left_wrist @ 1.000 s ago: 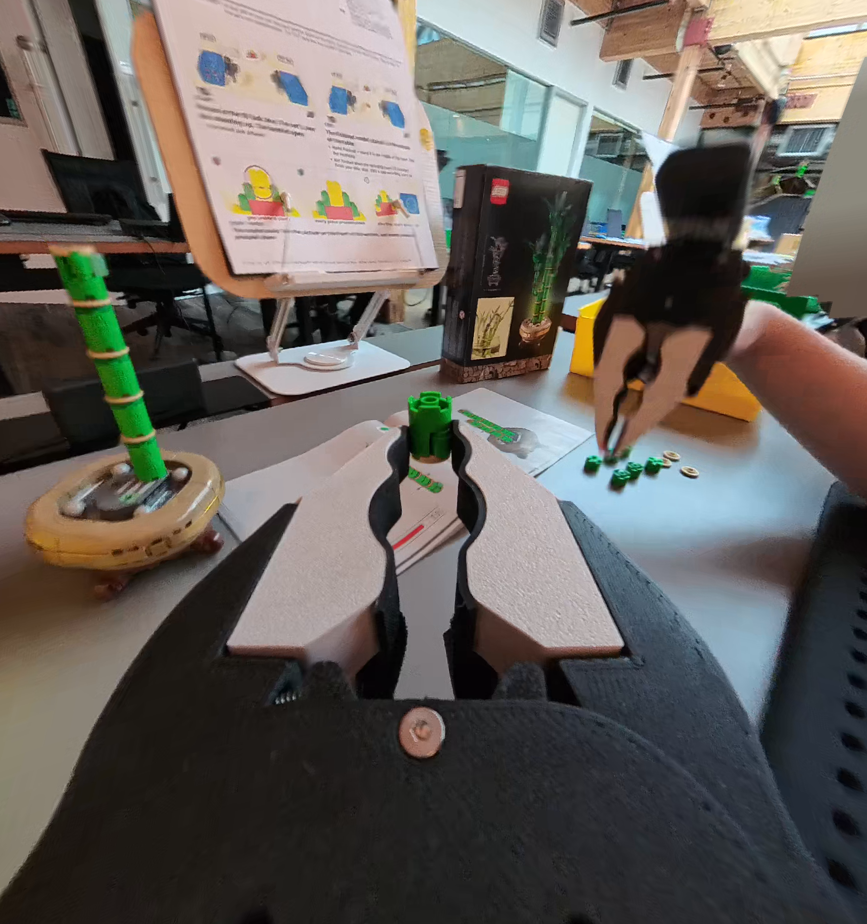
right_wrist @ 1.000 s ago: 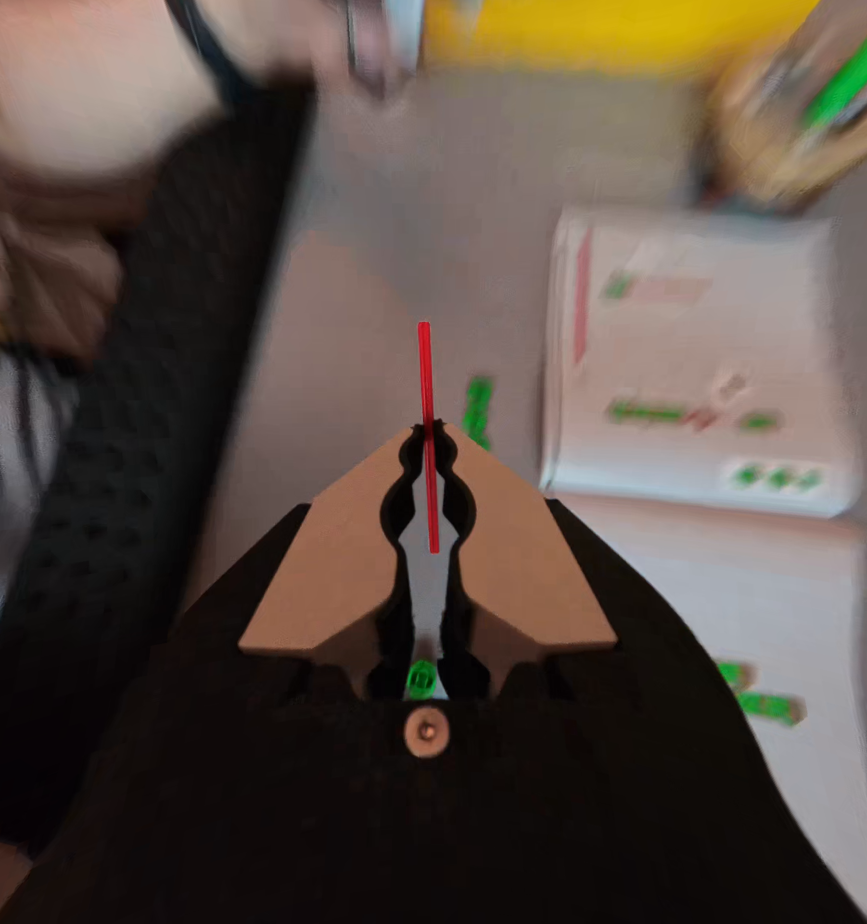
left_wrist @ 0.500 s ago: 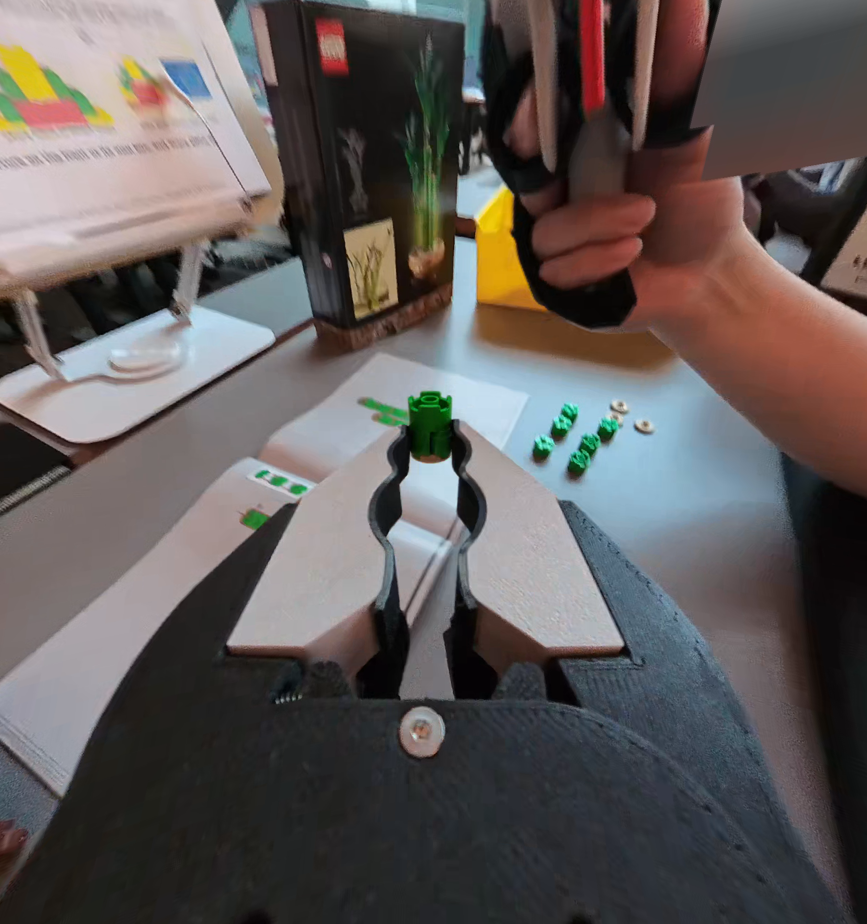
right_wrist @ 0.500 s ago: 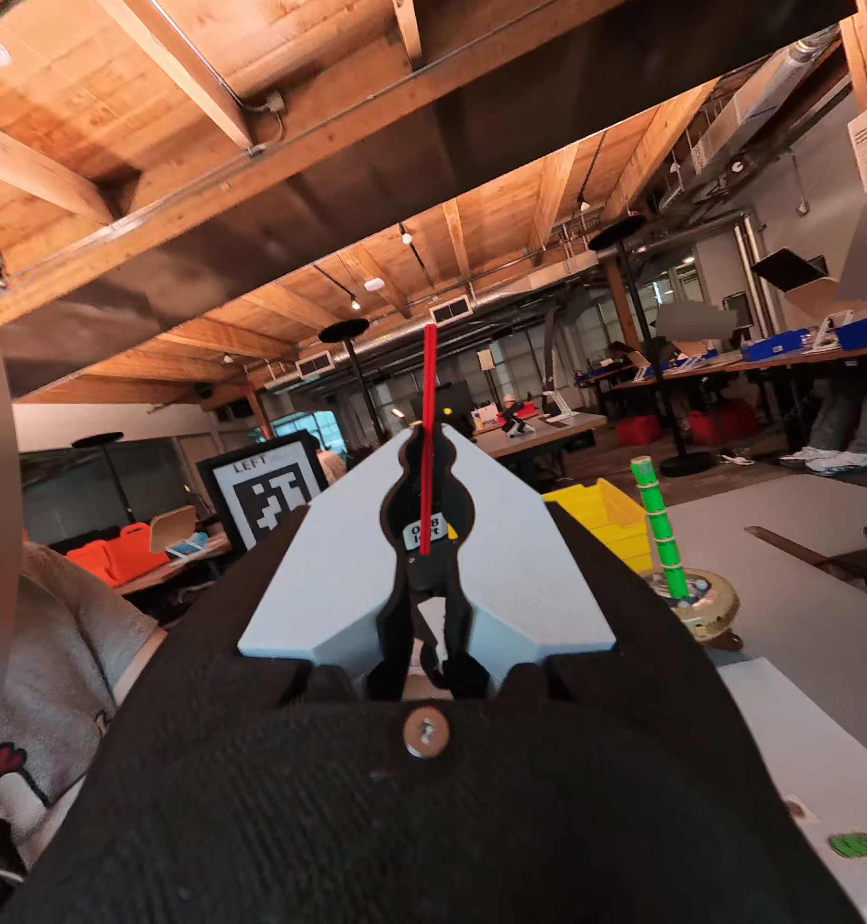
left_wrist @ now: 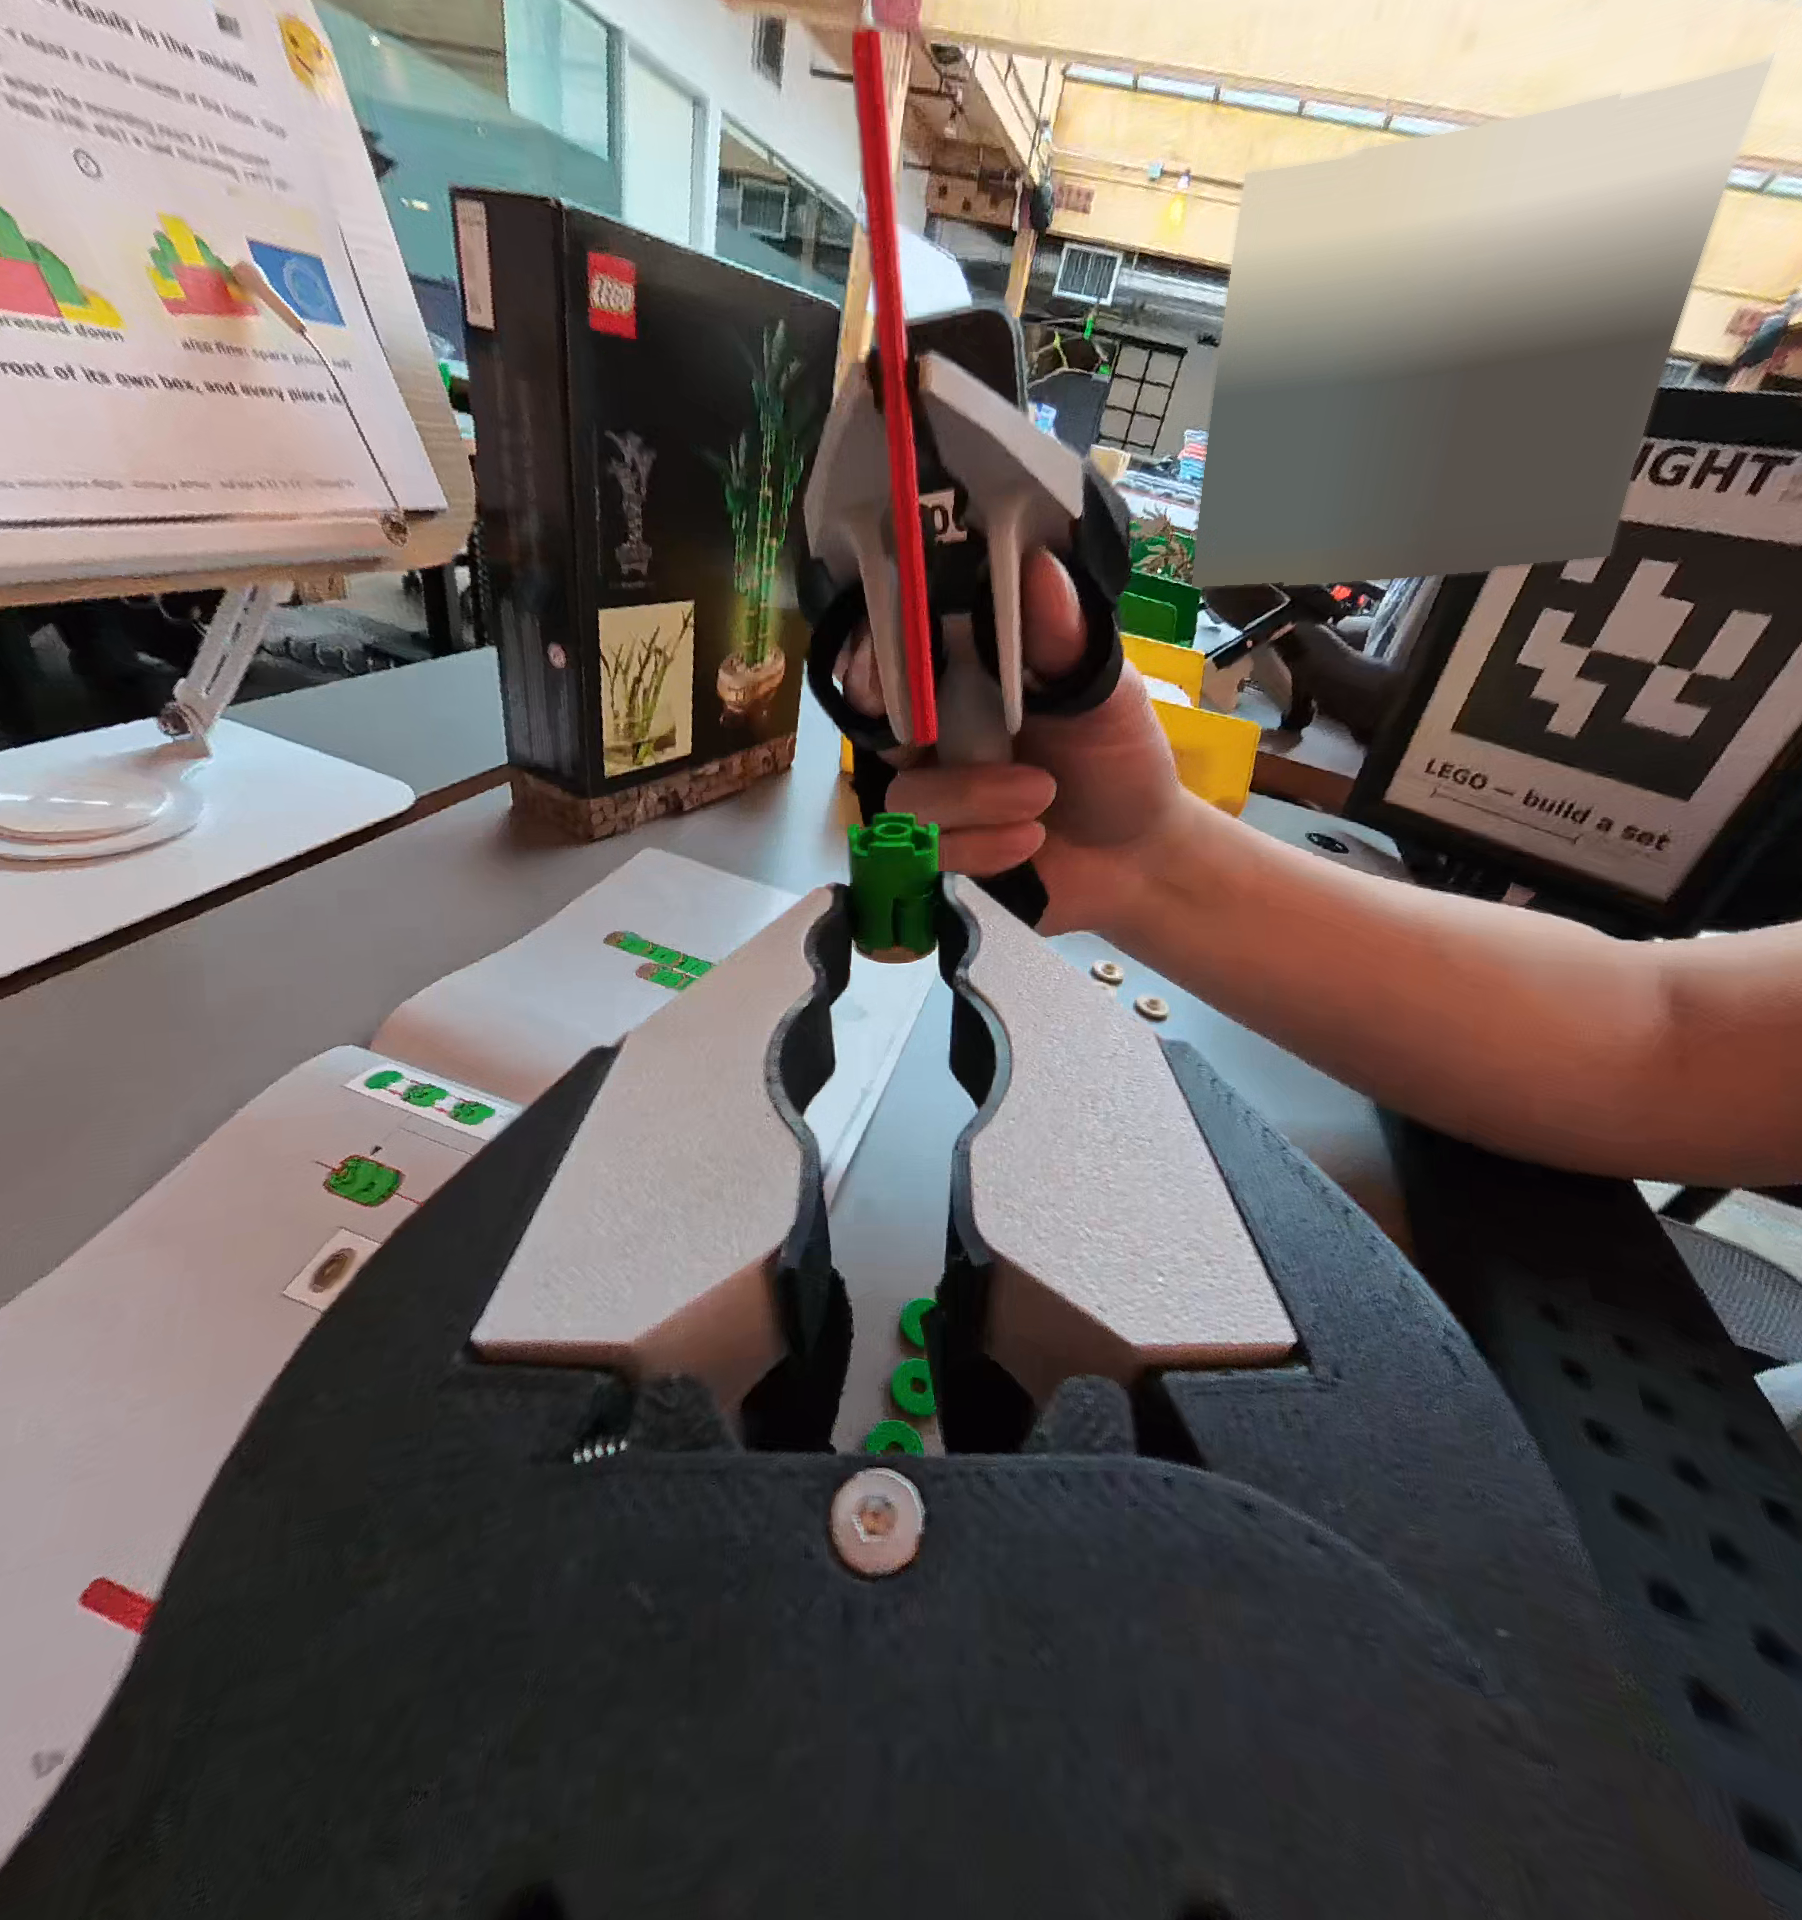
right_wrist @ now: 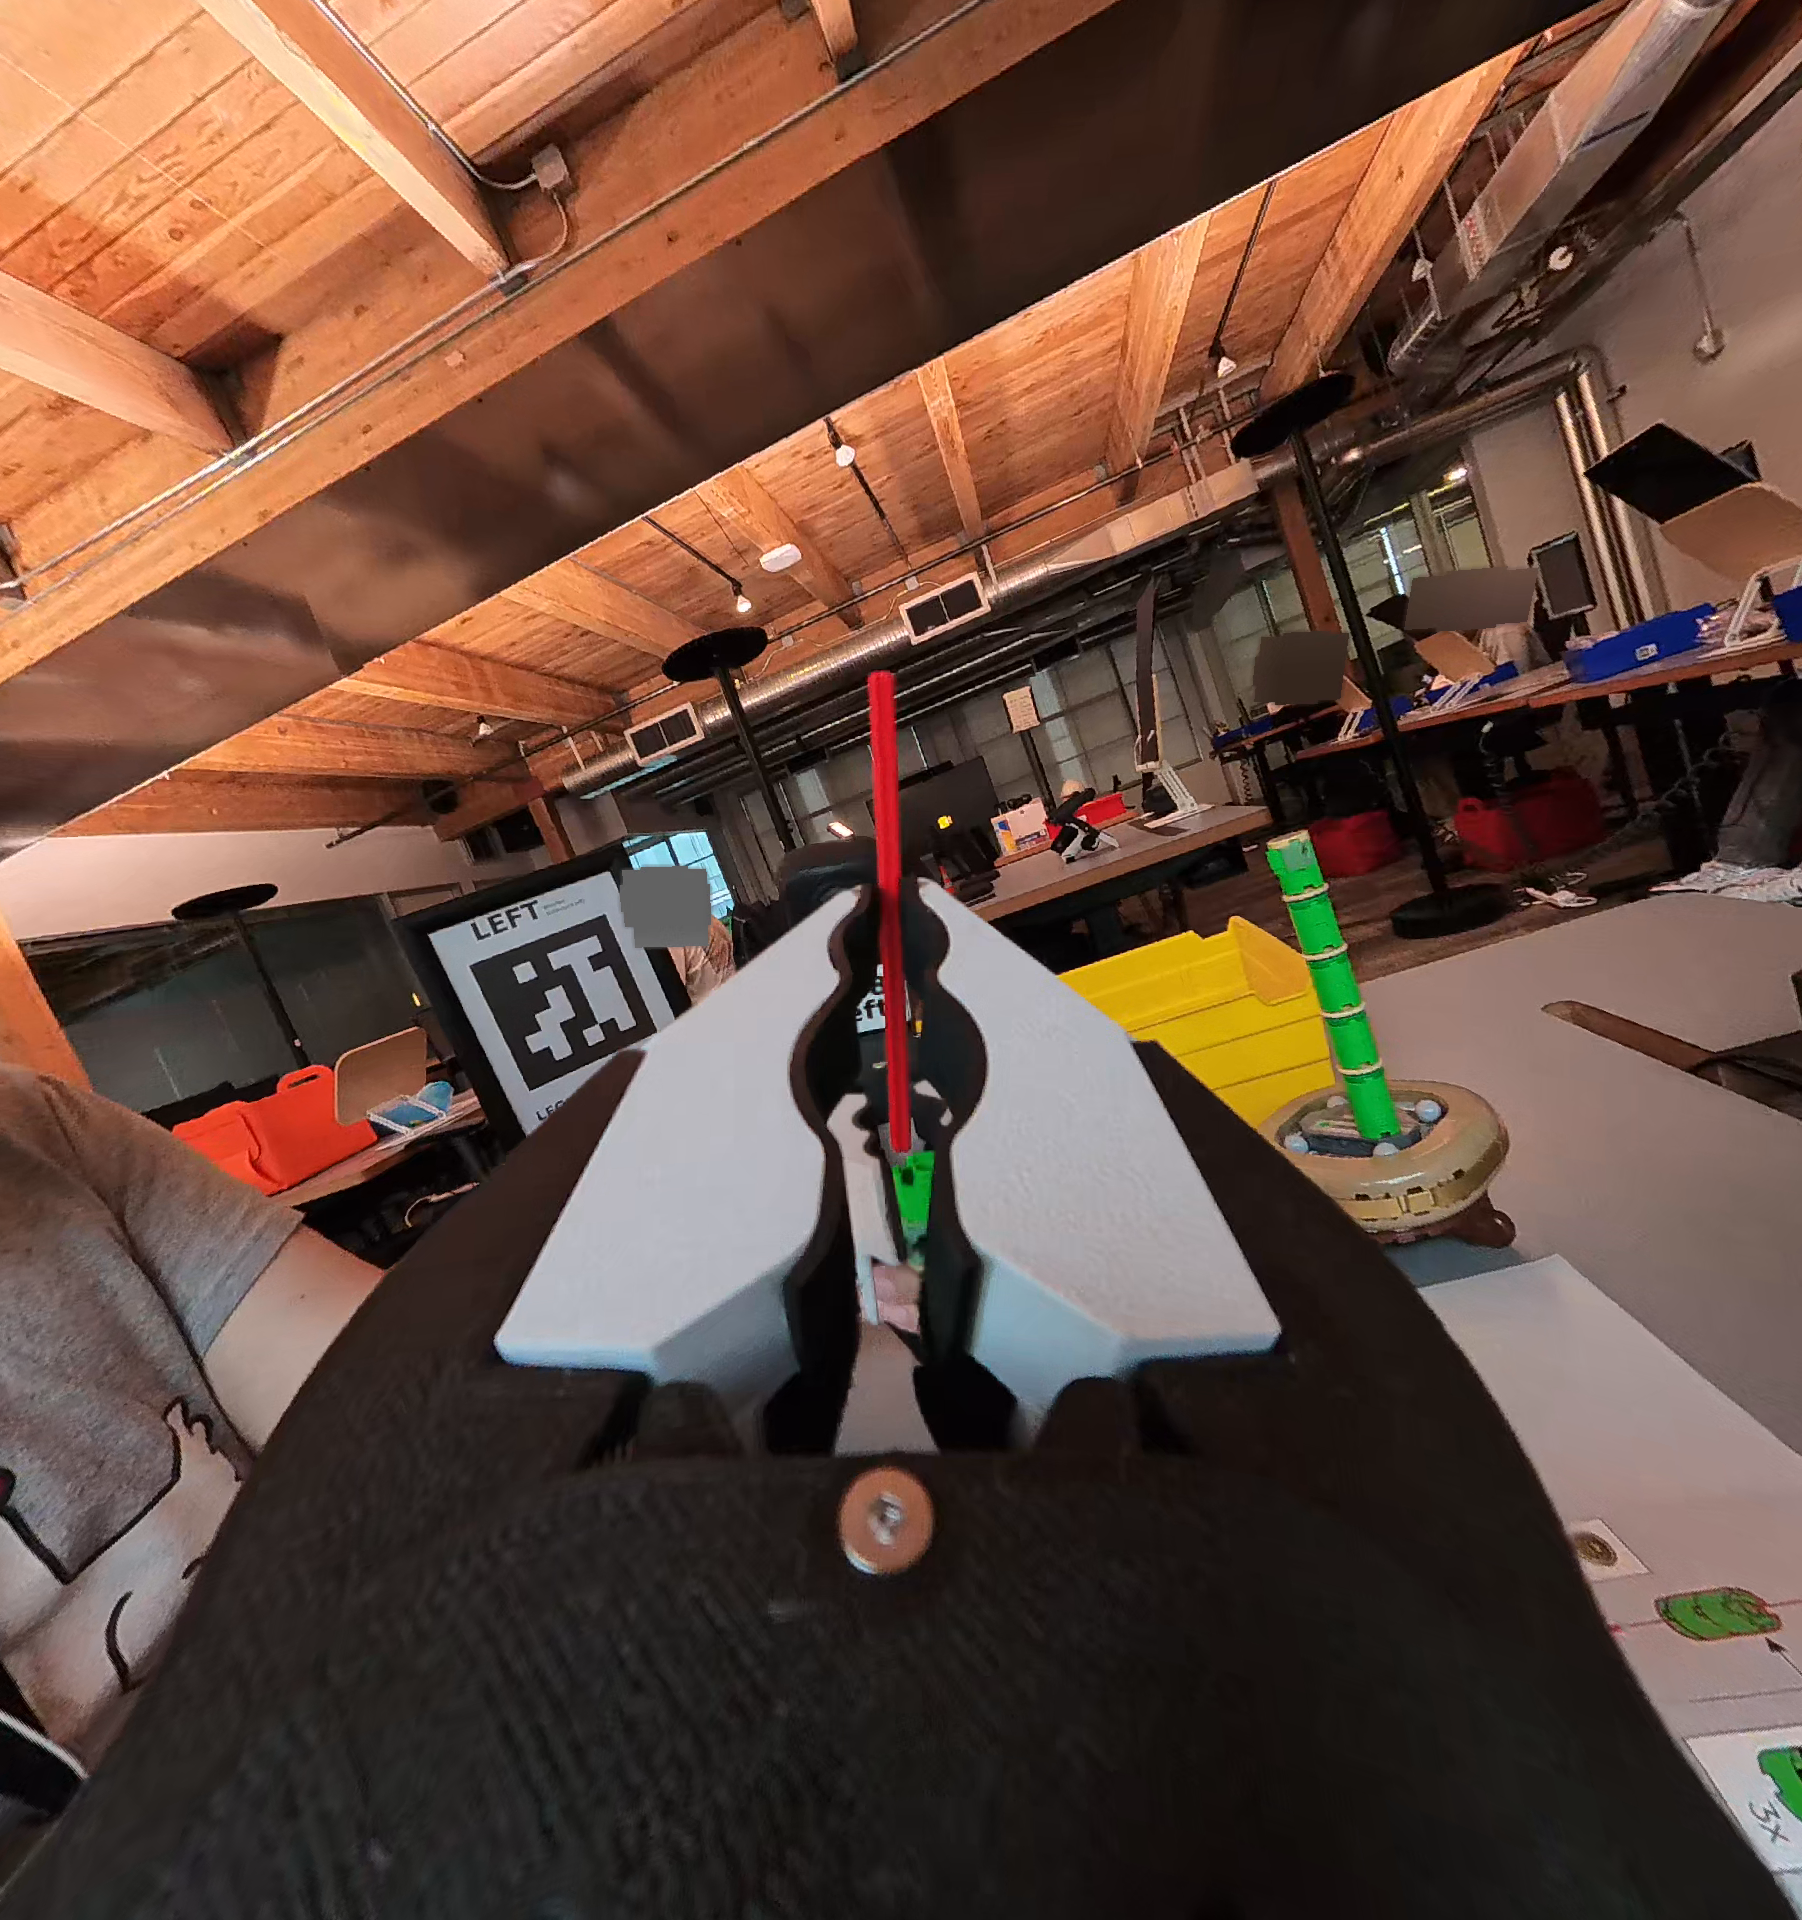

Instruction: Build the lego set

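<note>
- While my left tool (left_wrist: 892, 914) clamps the green round plastic brick (left_wrist: 892, 883) above the counter (left_wrist: 253, 945), my right tool (right_wrist: 892, 904) pinches the thin red rod (right_wrist: 886, 883).
- Risk: a tilted rod misses the brick's hole and slips.

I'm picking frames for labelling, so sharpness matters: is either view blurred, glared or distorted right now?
Left wrist view: sharp on the green round brick and red rod; the paper's near corner smears; bright skylights wash out the top right. Right wrist view: crisp, the right hand-held gripper in shade, straight ceiling beams bowed by the wide lens.
</note>
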The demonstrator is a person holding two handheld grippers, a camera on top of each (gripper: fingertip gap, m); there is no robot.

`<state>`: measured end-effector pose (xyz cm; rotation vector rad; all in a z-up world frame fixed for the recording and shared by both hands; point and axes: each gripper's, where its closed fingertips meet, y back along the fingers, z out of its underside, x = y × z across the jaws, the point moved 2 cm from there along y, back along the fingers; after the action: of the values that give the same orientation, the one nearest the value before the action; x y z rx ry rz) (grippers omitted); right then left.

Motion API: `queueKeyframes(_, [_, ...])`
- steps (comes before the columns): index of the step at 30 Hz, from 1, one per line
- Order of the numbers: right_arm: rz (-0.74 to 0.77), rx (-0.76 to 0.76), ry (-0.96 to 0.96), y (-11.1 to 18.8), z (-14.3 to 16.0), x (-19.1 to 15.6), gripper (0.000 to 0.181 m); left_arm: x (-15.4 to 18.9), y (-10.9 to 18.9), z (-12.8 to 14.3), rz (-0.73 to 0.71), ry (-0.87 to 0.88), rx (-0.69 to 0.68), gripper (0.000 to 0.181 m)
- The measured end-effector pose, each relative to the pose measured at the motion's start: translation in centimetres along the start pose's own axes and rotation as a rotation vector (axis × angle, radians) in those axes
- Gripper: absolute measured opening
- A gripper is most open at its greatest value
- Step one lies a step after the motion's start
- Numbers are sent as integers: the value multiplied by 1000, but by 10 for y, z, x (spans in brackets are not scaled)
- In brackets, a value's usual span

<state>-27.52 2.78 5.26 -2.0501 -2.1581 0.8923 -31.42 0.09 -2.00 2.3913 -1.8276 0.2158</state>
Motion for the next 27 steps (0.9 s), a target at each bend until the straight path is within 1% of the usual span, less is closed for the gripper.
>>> queueKeyframes(2, [-6,7,-4,-2,-1,-1,2,0,3,-4,-29,-62,9,14])
queueKeyframes(4, [-47,28,-1,-5,-6,-11,2,3,6,-11,-73,-166,34,14])
queueKeyframes(7, [-122,62,37,-7,-24,-36,2,19,8,-25,-142,-400,55,14])
queueKeyframes(9, [-167,33,94,-11,-30,-55,2,35,8,-34,-165,-546,71,14])
queueKeyframes(11, [-235,-26,147,-16,-28,-76,2,53,9,-41,-140,-625,107,14])
queueKeyframes(14, [-374,-83,232,-18,-21,-108,2,72,11,-48,-99,-705,148,14])
queueKeyframes(16, [-428,-102,242,-19,-19,-120,2,80,13,-49,-80,-748,161,14])
queueKeyframes(20, [-421,-144,251,-25,-11,-120,2,85,12,-47,-73,-773,152,14])
queueKeyframes(27, [-430,-142,262,-23,-8,-118,2,86,11,-45,-48,-745,135,14])
